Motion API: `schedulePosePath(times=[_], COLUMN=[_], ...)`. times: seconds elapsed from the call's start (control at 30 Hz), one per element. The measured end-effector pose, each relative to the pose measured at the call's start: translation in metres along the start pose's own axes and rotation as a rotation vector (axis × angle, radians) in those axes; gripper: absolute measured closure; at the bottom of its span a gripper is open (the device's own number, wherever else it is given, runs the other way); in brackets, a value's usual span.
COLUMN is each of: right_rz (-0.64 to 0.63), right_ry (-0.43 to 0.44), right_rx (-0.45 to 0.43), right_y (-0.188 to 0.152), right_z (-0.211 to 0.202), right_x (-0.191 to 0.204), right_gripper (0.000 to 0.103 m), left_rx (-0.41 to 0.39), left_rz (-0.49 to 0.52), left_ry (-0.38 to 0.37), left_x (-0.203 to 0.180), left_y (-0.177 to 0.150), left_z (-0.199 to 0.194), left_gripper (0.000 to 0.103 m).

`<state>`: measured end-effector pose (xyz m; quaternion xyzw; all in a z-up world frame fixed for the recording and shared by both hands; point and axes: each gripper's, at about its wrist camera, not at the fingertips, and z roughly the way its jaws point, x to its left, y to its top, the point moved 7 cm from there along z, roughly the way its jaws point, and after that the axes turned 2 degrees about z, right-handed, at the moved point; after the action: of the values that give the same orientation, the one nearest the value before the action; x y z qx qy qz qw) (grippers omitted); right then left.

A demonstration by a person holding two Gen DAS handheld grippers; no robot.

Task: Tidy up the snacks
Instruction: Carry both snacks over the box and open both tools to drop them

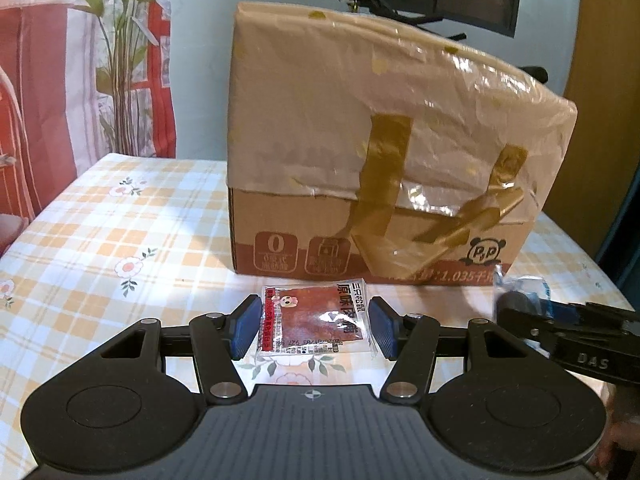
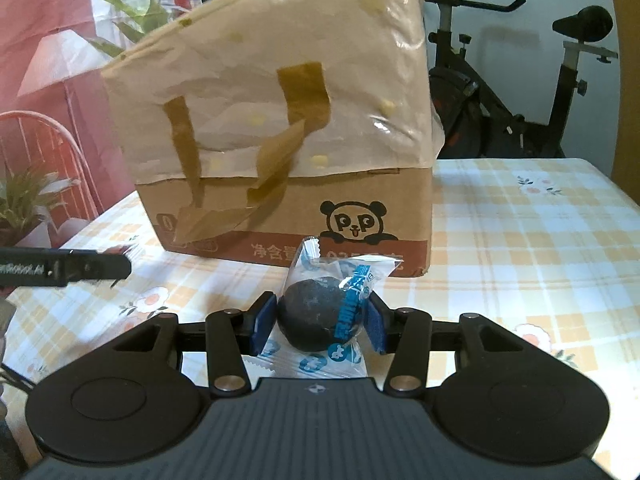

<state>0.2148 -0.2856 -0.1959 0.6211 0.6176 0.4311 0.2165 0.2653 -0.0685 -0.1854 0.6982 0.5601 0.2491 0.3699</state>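
Cardboard carton (image 1: pixel 384 184), capped with a taped paper bag, stands on the checked tablecloth (image 1: pixel 120 220), directly ahead of both grippers. The left gripper (image 1: pixel 316 326) clasps a flat red jerky packet (image 1: pixel 316 320) by its side edges, lying level, print sideways. The right gripper (image 2: pixel 322 320) clenches a wrapped dark ball snack (image 2: pixel 316 316), wrapper tail pointing toward the carton.

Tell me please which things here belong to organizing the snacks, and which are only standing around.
Belong to the job:
- red snack packet
- dark round snack in clear wrapper
- cardboard box

Only standing around:
- exercise bike
- plant
- checked tablecloth
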Motion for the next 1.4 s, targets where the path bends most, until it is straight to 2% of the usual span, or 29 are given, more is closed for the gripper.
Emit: schedulePosePath(times=[0.27,0.67,1.03,1.2,1.4], right_rz=[0.06,0.026,-0.024,-0.049,-0.1], right_ry=[0.001,0.047,0.1,0.097,0.05], right_rx=[-0.076,-0.228,-0.347,-0.375,-0.326], right_y=[0.022,0.073,0.141,0.176,0.201], right_z=[-0.027,-0.067,-0.084,-0.073,-0.034], right_x=[-0.007,0.008,0.023,0.021,0.018], right_gripper=[0.054,0.054,0.054,0.054,0.054], left_rx=[-0.092,-0.242,-0.394,-0.406,-0.341], left_rz=[0.002,0.011,0.068,0.081,0.101], left_ry=[0.012,0.013,-0.018,-0.041,-0.012], left_x=[0.005,0.002,-0.019,-0.03,-0.041], left_y=[0.026,0.076,0.147,0.181,0.208], left_z=[-0.019,-0.05,-0.072,-0.051,-0.004], left_gripper=[0.042,0.041,0.041,0.041,0.041])
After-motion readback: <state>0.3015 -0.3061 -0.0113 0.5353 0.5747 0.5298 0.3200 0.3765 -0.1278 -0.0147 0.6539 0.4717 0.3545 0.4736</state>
